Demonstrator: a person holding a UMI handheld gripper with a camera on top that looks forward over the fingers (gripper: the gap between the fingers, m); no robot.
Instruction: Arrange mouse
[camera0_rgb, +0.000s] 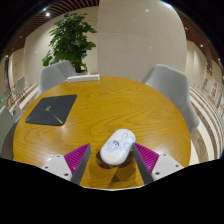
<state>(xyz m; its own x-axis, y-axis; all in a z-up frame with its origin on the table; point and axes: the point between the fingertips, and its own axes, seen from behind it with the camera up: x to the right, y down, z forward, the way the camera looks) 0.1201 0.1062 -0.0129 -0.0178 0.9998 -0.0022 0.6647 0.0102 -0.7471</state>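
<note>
A white computer mouse (117, 146) lies on the round wooden table (110, 105), near the table's front edge. My gripper (112, 159) is open, with its two pink-padded fingers (77, 157) on either side of the mouse's near end. The mouse stands between the fingertips with a gap at each side and rests on the table. A dark mouse pad (52, 109) lies flat on the table, beyond the fingers and to the left of the mouse.
Grey chairs stand around the table, one at the far left (56, 74) and one at the far right (170, 82). A potted green plant (71, 40) stands behind the table by a white pillar (128, 38).
</note>
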